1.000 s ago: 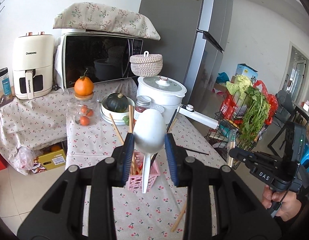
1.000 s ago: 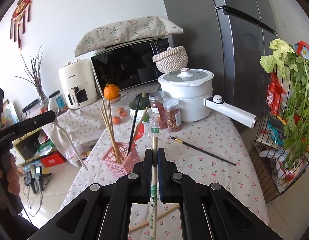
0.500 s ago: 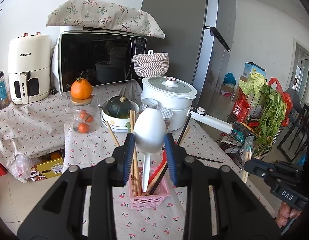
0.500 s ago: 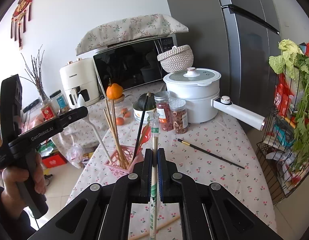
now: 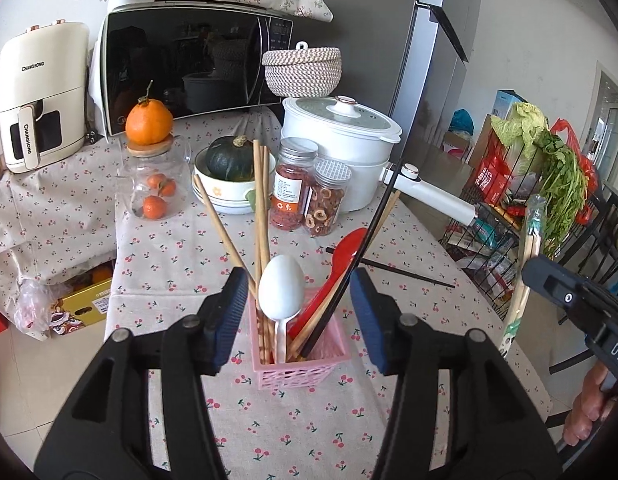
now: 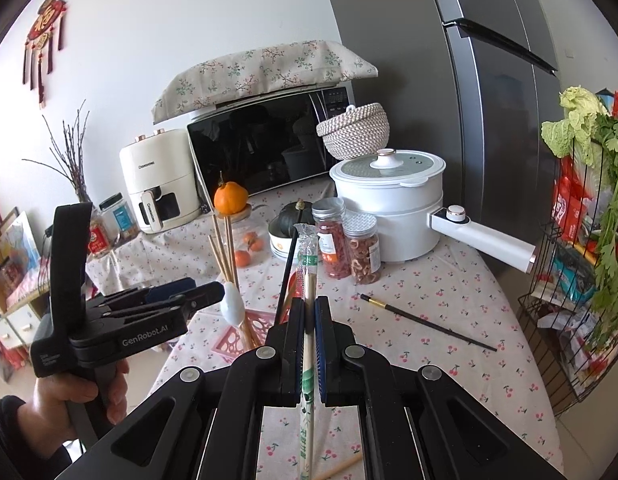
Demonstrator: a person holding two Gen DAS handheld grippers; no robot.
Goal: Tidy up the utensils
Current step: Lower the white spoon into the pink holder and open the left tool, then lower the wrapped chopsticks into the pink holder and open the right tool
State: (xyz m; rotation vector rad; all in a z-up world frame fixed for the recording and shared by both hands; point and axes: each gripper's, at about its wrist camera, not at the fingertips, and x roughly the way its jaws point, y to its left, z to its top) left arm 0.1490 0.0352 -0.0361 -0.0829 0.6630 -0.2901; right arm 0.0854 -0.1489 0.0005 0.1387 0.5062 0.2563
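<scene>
A pink basket [image 5: 301, 365] on the cherry-print table [image 5: 269, 432] holds several wooden chopsticks [image 5: 260, 200], a red spoon [image 5: 341, 256], a black chopstick and a white spoon [image 5: 281, 288]. My left gripper [image 5: 295, 312] is open, its jaws wide on either side of the white spoon, which stands in the basket. The left gripper [image 6: 197, 296] shows beside the spoon [image 6: 233, 306] in the right wrist view. My right gripper [image 6: 307, 322] is shut on wrapped chopsticks [image 6: 307, 272], held upright right of the basket [image 6: 233, 340].
A loose black chopstick [image 6: 425, 322] lies on the table right of the basket. A wooden chopstick [image 6: 341, 468] lies near the front. Two jars [image 5: 309, 188], a white pot [image 5: 341, 148], a bowl with a squash [image 5: 229, 176] and a glass jar [image 5: 153, 184] stand behind.
The left gripper carried the white spoon down into the pink basket and opened its jaws, letting go of it. The right gripper still holds the wrapped chopsticks.
</scene>
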